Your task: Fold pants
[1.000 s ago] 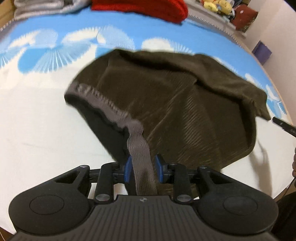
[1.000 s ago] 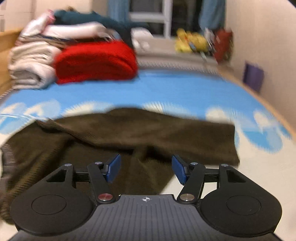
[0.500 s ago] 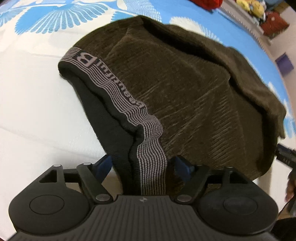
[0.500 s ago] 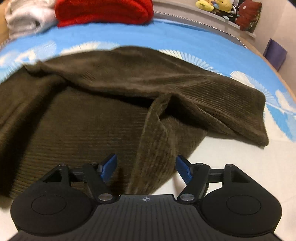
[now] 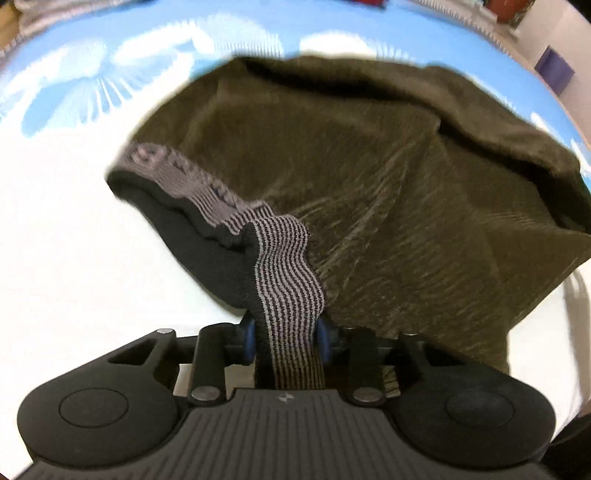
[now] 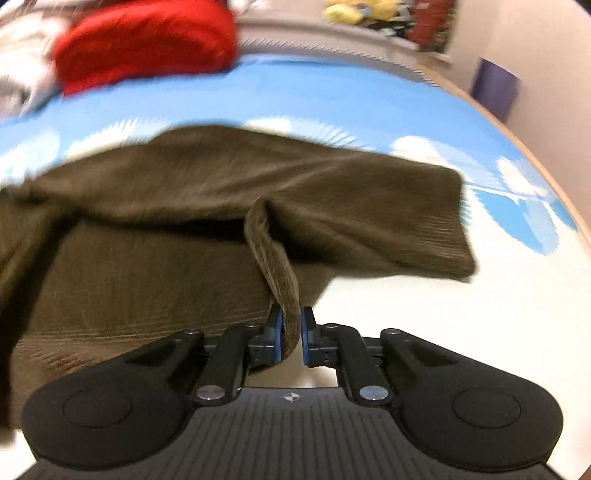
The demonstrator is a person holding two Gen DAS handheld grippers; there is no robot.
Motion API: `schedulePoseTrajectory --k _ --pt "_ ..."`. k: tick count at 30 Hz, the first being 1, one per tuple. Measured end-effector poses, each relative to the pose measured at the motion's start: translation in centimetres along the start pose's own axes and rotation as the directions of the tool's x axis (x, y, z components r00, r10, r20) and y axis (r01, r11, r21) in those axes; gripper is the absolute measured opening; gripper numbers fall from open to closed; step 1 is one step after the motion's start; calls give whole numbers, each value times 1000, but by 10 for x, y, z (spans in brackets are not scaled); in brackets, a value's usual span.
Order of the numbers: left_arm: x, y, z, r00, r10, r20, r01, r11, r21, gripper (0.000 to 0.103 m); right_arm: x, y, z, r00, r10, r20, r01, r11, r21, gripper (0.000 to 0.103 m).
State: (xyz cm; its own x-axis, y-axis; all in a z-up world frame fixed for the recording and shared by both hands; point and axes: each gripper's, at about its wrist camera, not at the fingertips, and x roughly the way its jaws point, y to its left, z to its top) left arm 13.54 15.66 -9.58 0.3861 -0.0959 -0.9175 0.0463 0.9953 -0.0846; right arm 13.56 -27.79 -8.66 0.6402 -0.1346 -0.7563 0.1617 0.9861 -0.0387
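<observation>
Dark olive-brown corduroy pants (image 5: 369, 166) lie crumpled on a bed with a blue and white sheet (image 5: 55, 240). Their grey striped waistband (image 5: 284, 266) runs toward my left gripper (image 5: 286, 338), which is shut on it. In the right wrist view the pants (image 6: 147, 266) spread across the bed, and a raised fold of a leg hem (image 6: 277, 273) runs into my right gripper (image 6: 291, 332), which is shut on it. Both views are motion-blurred.
A red folded knit (image 6: 147, 44) and pale folded laundry (image 6: 18, 74) lie at the far end of the bed. Stuffed toys (image 6: 362, 11) and a purple box (image 6: 495, 88) stand by the right wall. The bed's wooden edge (image 6: 546, 177) runs along the right.
Both grippers were open around the cloth half a second ago and are now shut on it. The gripped waistband and hem fold are lifted, and both views have pulled back.
</observation>
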Motion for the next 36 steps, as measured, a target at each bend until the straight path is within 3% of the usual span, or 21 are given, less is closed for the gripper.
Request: schedulePoseTrajectory --k 4,7,10,13,15,17,19,21,24,29,33,35,36 --pt "-43 16 -6 985 57 163 -57 998 -5 27 -28 -40 -8 999 -40 25 38 997 64 0" --pt "-66 37 -13 964 139 226 -134 990 -36 26 -37 -71 -30 993 91 -77 -82 991 106 0" --pt "-69 58 -19 949 254 185 -239 966 -99 26 -37 -74 -59 968 140 -210 -147 989 -18 0" --pt "-65 71 -22 934 339 113 -321 935 -152 29 -44 -88 -66 966 169 -197 -174 985 -10 2" --pt "-64 78 -23 941 330 72 -312 932 -183 33 -47 -99 -60 969 189 -158 -182 982 57 3" --pt "-61 78 -21 950 306 58 -285 931 -229 41 -47 -104 -52 965 230 -126 -213 967 138 14" --pt "-55 84 -19 959 280 44 -258 928 -269 52 -43 -100 -45 962 257 -90 -237 953 189 37" --pt "-47 90 -14 970 241 20 -222 922 -317 65 -34 -85 -31 958 281 -47 -262 934 242 44" --pt "-38 100 -14 977 213 2 -200 918 -344 72 -13 -65 -11 939 343 -19 -314 880 357 47" --pt "-27 104 -10 980 199 -12 -191 917 -349 75 30 -40 9 913 409 -14 -336 769 544 56" --pt "-27 107 -12 982 186 -19 -180 916 -360 75 77 -39 9 914 405 -29 -258 634 729 56" --pt "-26 110 -11 983 181 -25 -178 917 -357 75 97 -42 6 913 405 -54 -216 589 779 56" --pt "-24 112 -10 983 181 -33 -181 918 -354 73 101 -42 6 912 406 -55 -212 583 785 50"
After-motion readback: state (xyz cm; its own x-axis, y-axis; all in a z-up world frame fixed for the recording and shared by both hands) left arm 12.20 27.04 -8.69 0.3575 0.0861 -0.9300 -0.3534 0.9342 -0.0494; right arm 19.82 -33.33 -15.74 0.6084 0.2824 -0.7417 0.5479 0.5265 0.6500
